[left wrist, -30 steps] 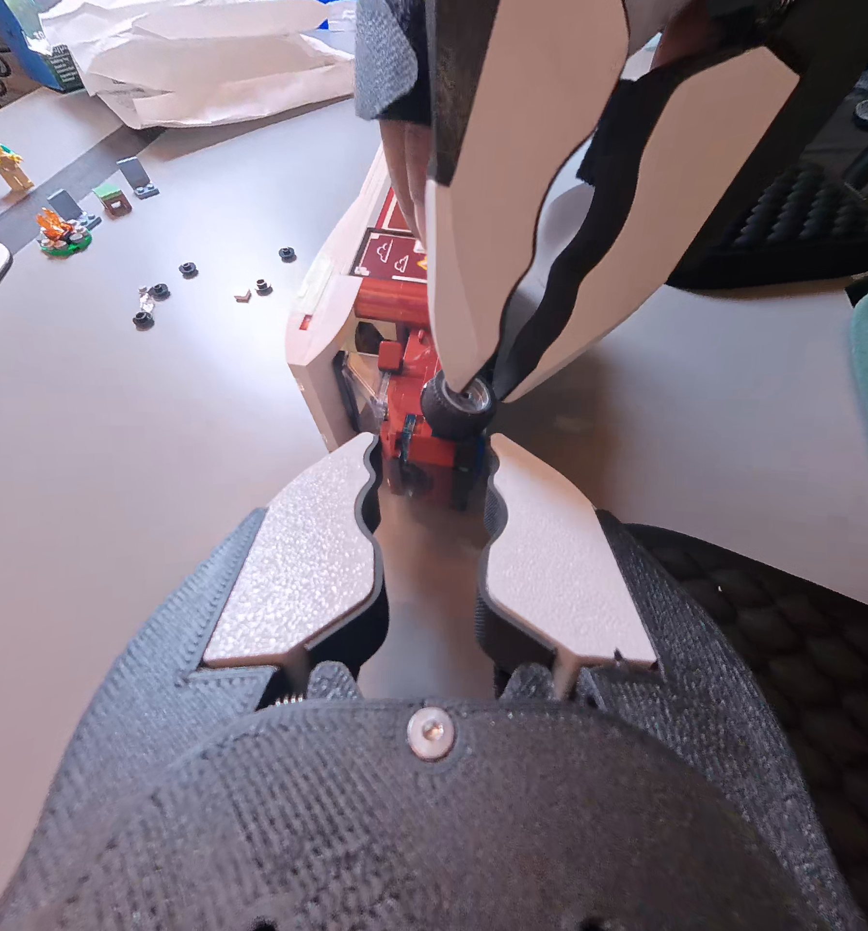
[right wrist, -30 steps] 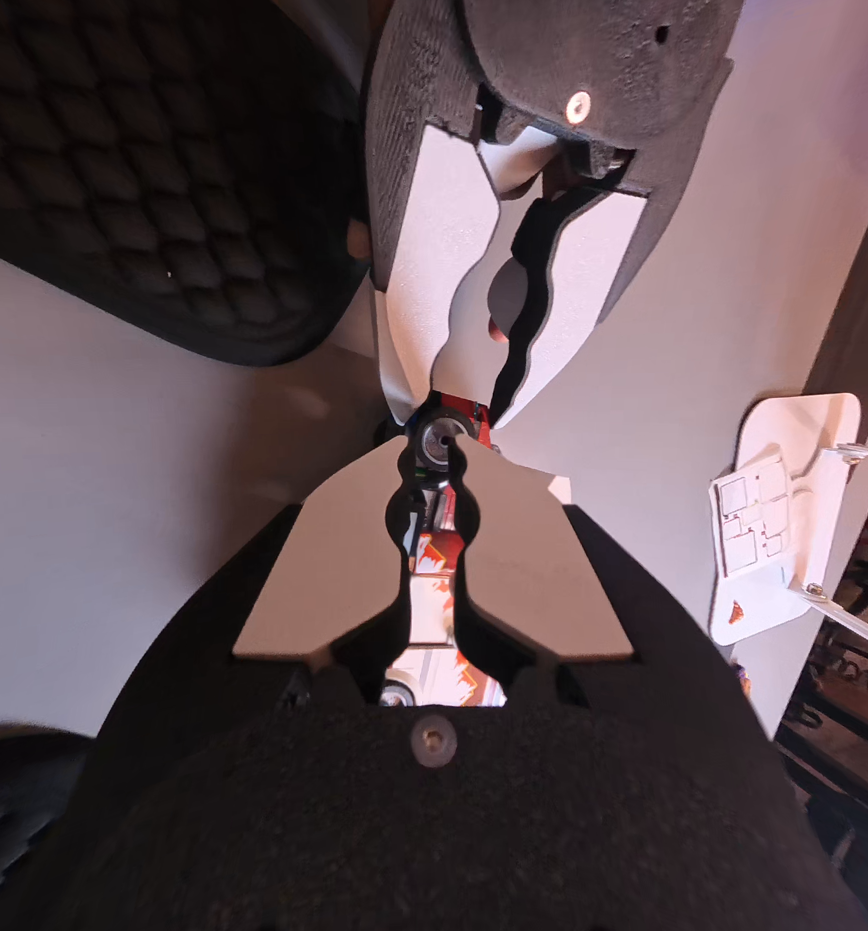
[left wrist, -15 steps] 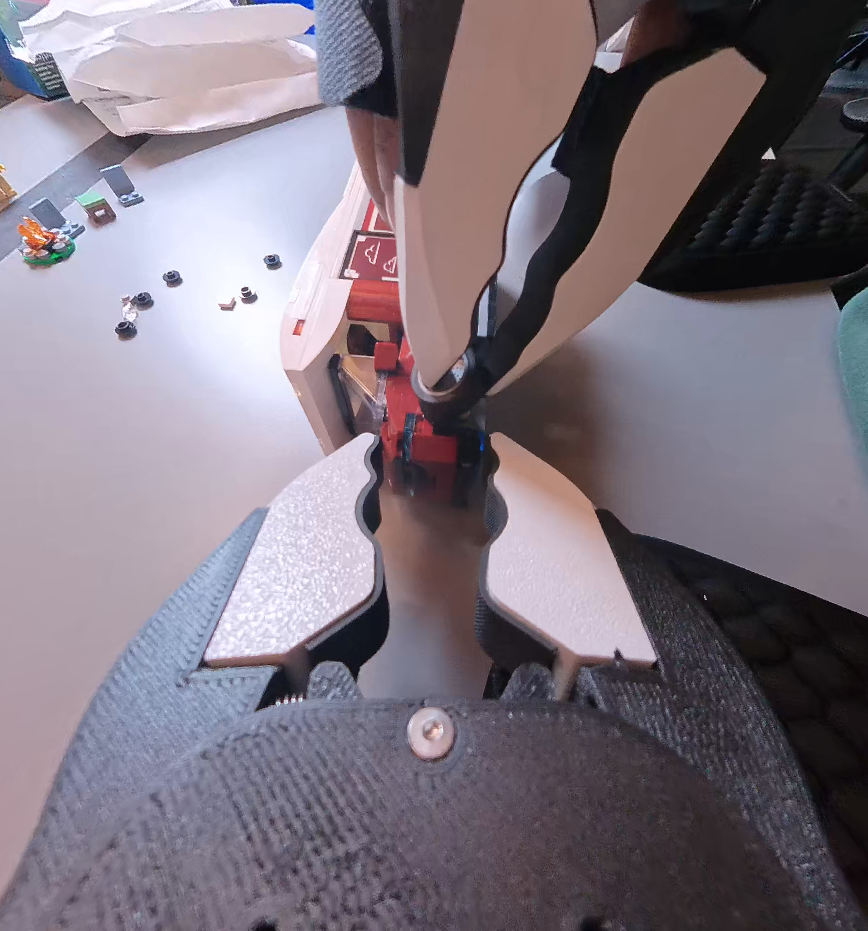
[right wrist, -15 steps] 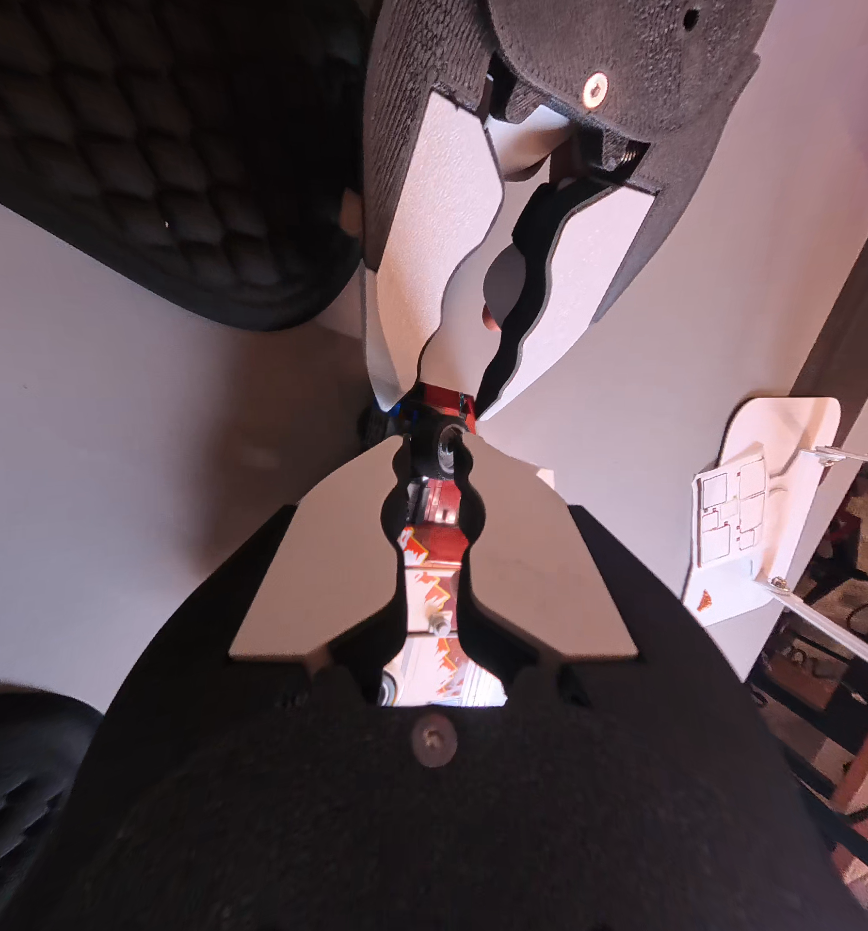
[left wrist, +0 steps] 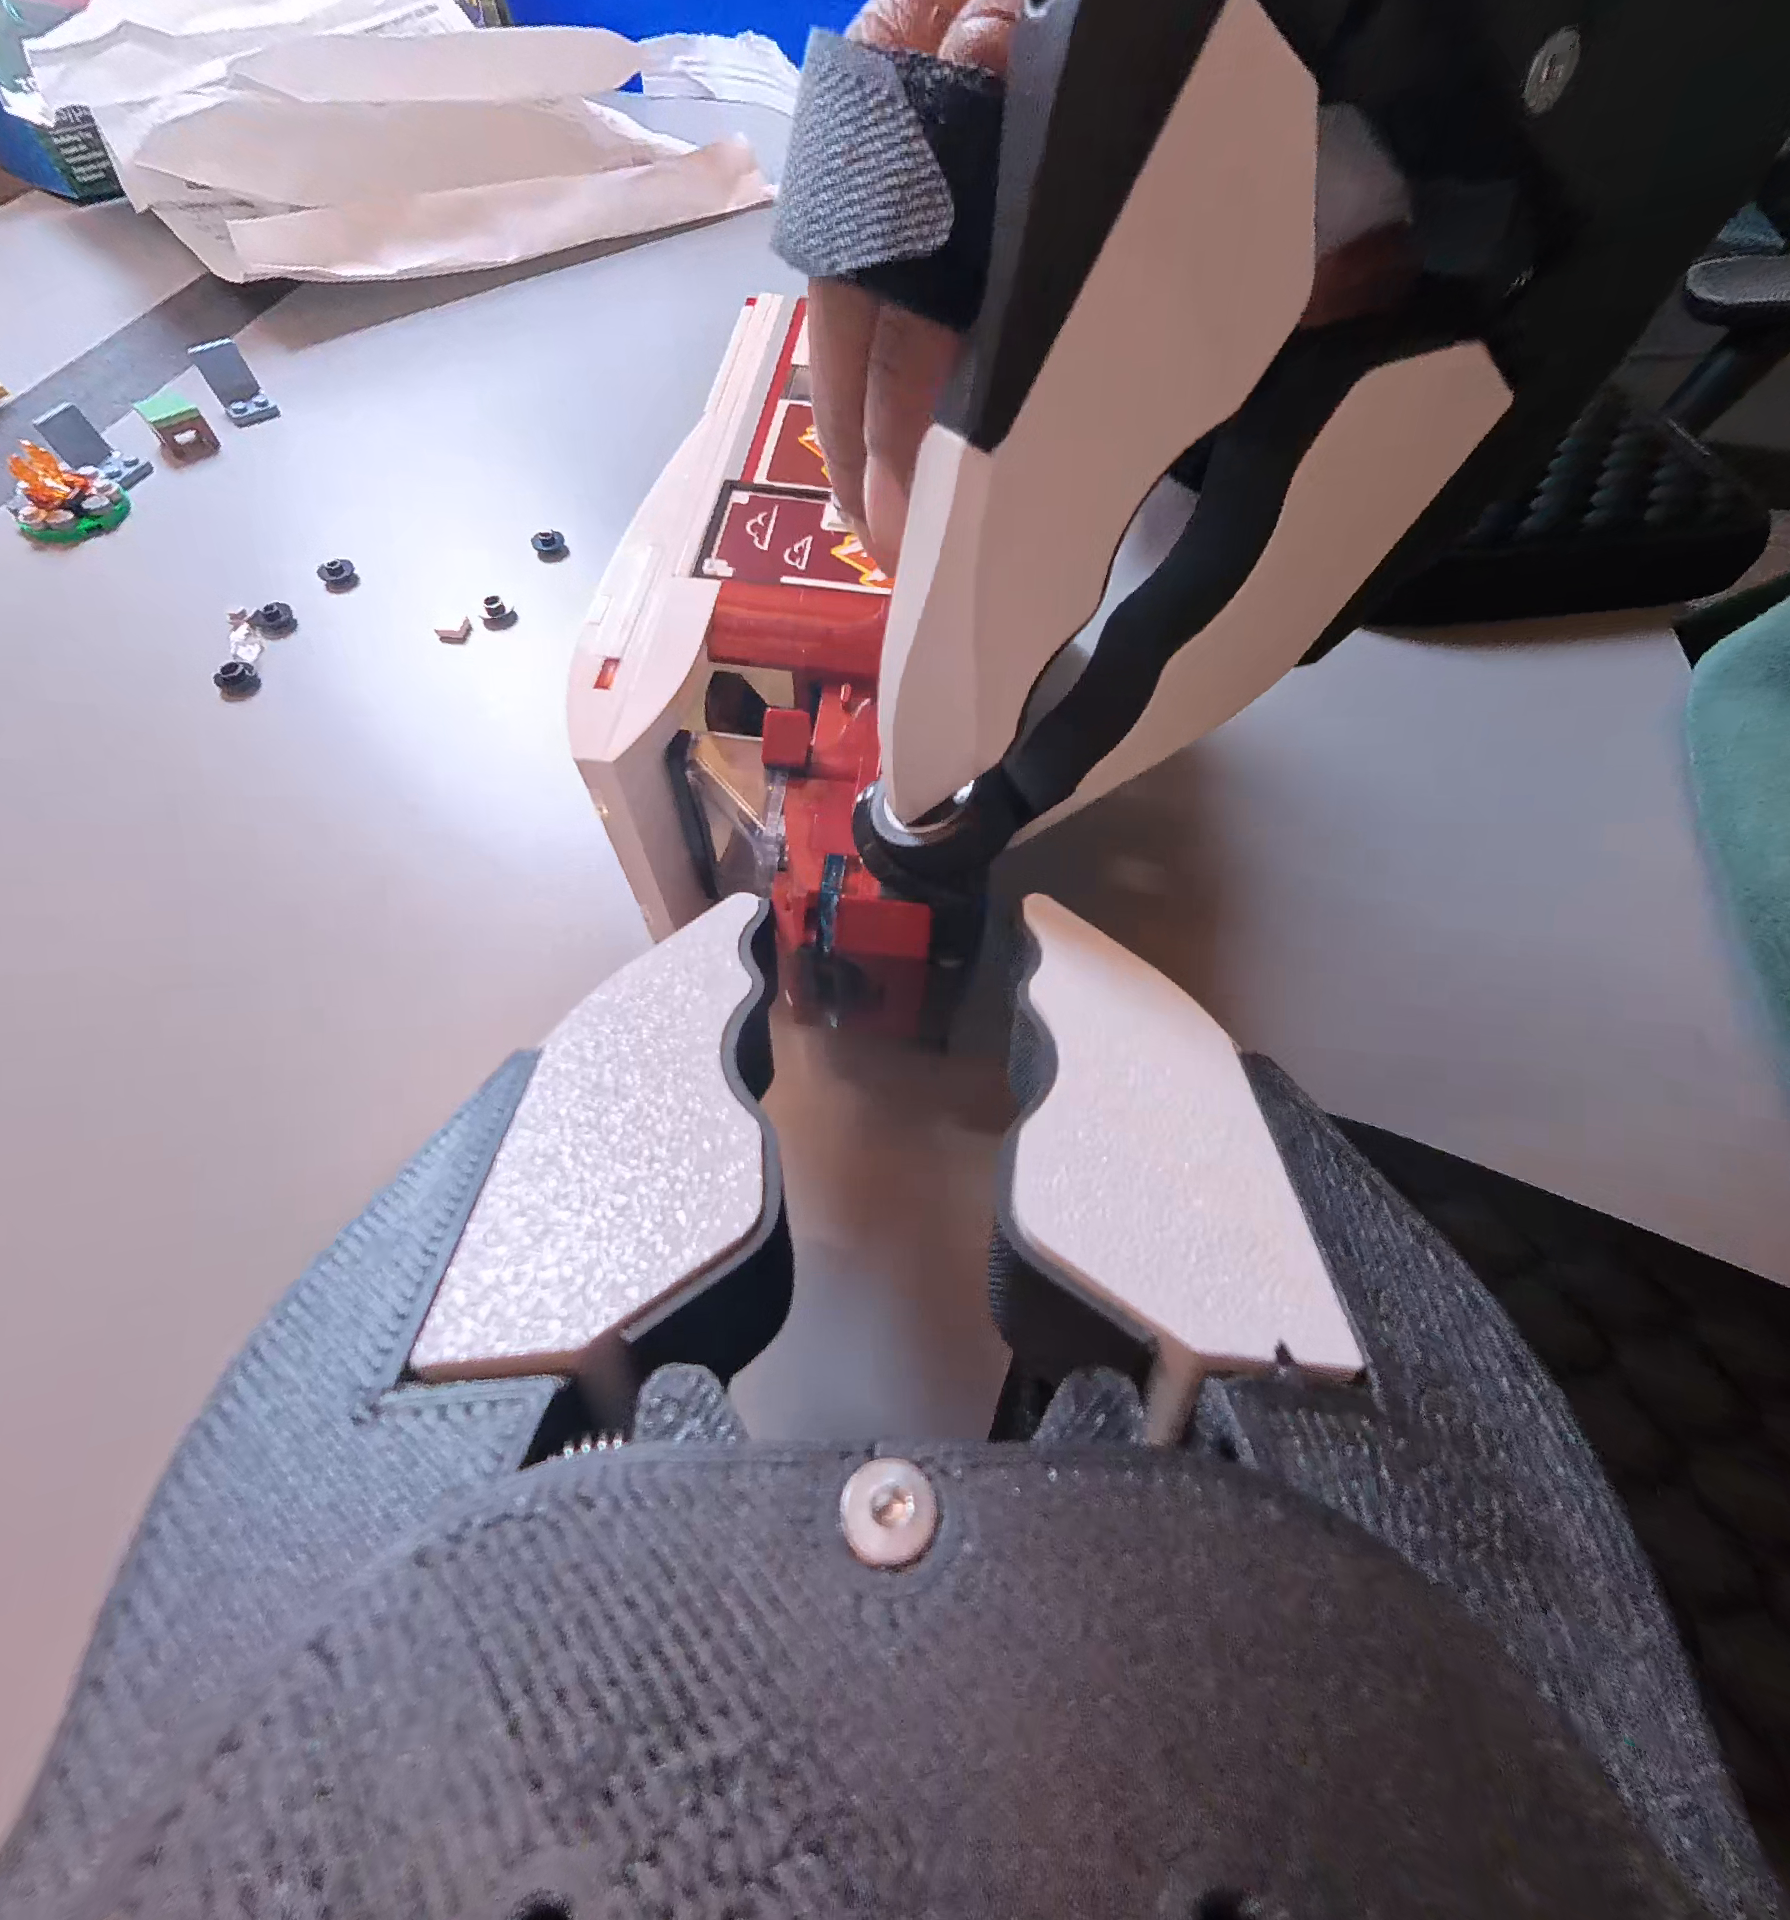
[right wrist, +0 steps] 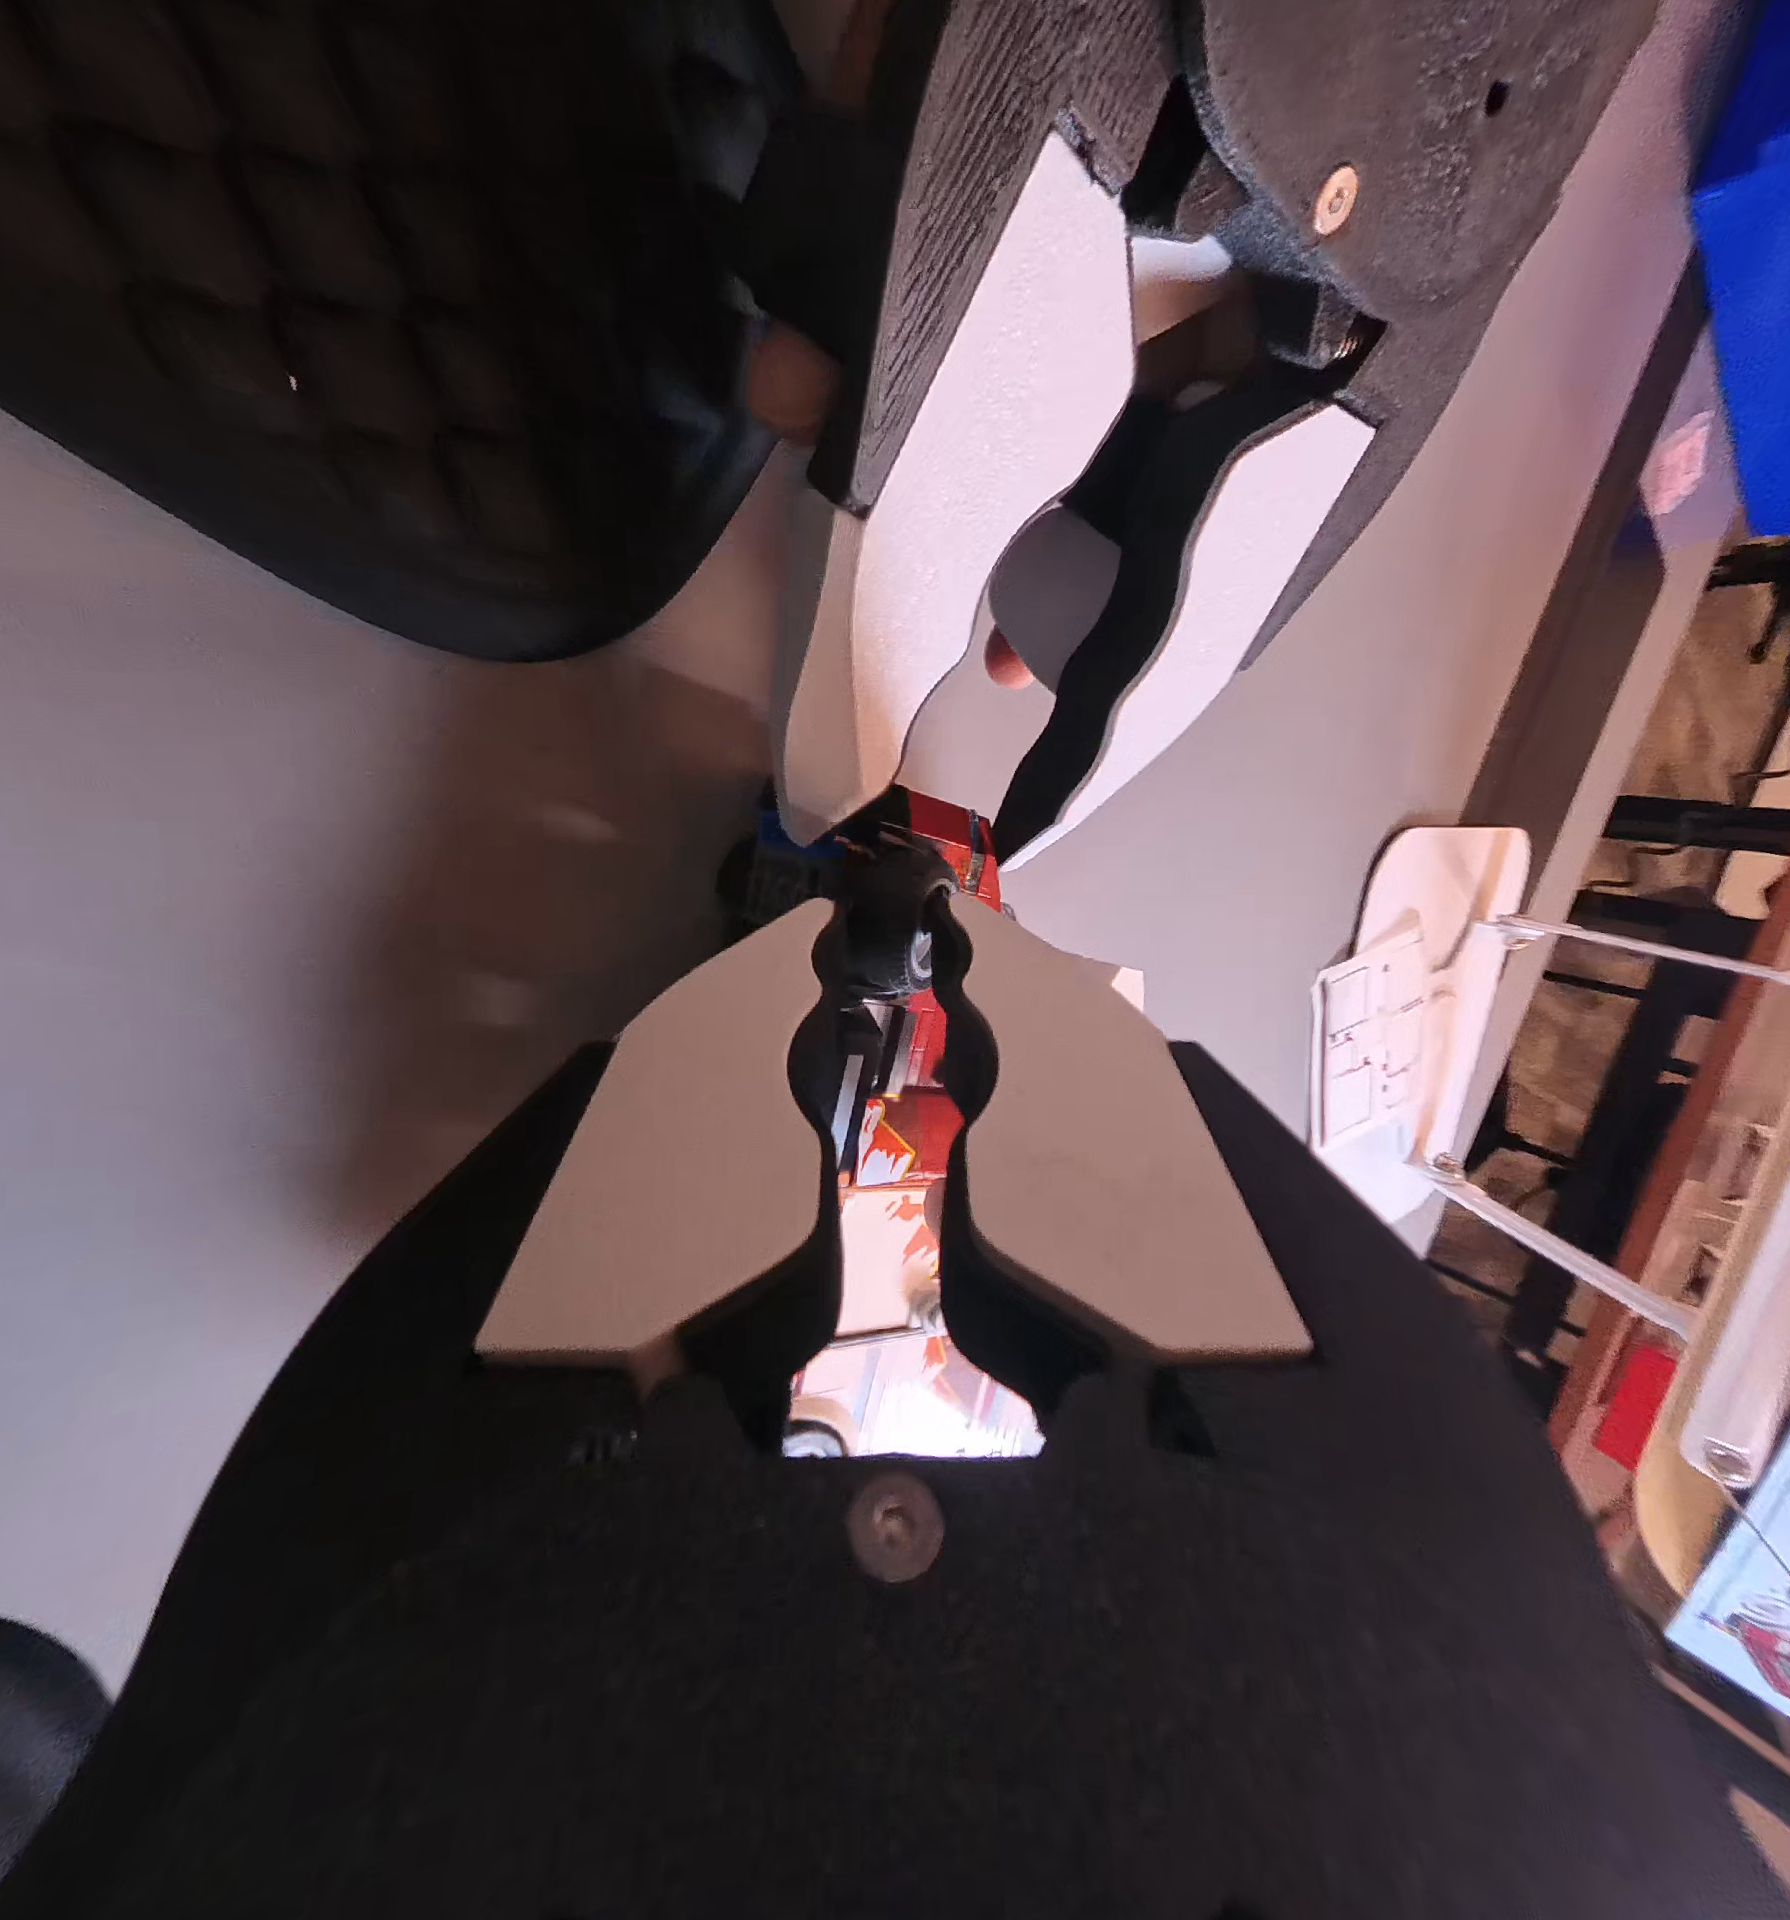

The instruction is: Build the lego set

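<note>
A red and white brick-built vehicle (left wrist: pixel 662 644) lies on the grey table (left wrist: pixel 247 935). My left gripper (left wrist: pixel 891 914) is open around its red front end (left wrist: pixel 870 935). The left pad is close against the front end, and the right fingertip (left wrist: pixel 1052 935) stands clear of it. My right gripper (left wrist: pixel 964 816) comes down from above, shut on a small black wheel with a silver hub (left wrist: pixel 922 842), and holds it against the red front. In the right wrist view the wheel (right wrist: pixel 891 945) sits between my right gripper's (right wrist: pixel 896 935) pads, with the left gripper (right wrist: pixel 912 831) just beyond.
Small black loose parts (left wrist: pixel 335 571) lie on the table to the left. Little brick figures and pieces (left wrist: pixel 65 488) are farther left. White papers (left wrist: pixel 403 135) lie at the back. A black mesh chair (left wrist: pixel 1597 499) is on the right. A white board (right wrist: pixel 1390 1018) stands at the table's edge. Left and right tips are no more than a few centimetres apart.
My left jaws have opened a little and the right pad has come off the red front end. My right gripper stays shut on the wheel, which has tilted against the vehicle.
</note>
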`<state>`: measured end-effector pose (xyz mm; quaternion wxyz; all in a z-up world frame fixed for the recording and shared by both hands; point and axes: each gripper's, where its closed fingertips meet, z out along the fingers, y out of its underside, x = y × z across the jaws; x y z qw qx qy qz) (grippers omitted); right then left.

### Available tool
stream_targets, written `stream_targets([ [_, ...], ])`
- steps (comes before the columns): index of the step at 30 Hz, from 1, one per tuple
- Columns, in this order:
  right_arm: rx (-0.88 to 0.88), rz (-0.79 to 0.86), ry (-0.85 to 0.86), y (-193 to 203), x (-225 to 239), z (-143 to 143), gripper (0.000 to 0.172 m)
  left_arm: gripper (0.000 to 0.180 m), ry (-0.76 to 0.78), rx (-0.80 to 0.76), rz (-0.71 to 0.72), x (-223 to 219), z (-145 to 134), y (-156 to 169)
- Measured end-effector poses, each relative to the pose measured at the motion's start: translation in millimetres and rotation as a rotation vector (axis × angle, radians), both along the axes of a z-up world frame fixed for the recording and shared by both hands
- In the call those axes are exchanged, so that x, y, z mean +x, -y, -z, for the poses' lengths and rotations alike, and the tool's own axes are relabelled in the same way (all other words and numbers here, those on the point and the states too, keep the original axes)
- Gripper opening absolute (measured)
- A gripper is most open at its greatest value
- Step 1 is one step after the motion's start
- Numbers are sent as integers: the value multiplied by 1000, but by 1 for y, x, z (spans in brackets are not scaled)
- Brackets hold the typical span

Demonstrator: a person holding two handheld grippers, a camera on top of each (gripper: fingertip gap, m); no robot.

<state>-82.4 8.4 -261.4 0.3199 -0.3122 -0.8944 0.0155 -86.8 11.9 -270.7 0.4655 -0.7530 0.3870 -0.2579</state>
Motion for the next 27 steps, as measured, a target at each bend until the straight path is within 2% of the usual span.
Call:
stream_targets([
  [5, 103, -22, -90, -1, -2, 0, 13, 53, 74, -43, 5, 5, -4, 2],
  [10, 184, -42, -119, -1, -2, 0, 13, 44, 204, -121, -35, 5, -8, -3],
  [13, 123, -21, -108, 0, 0, 0, 14, 42, 195, -116, -36, 5, -8, -3],
  [16, -27, 31, -67, 3, 4, -2, 21, 38, 178, -112, -30, 6, -6, -2],
  [18, -129, 70, -25, 5, 7, -3, 17, 38, 172, -107, -32, 6, -6, -2],
  [27, -133, 64, -22, 6, 7, -5, 14, 37, 177, -110, -32, 6, -6, -2],
])
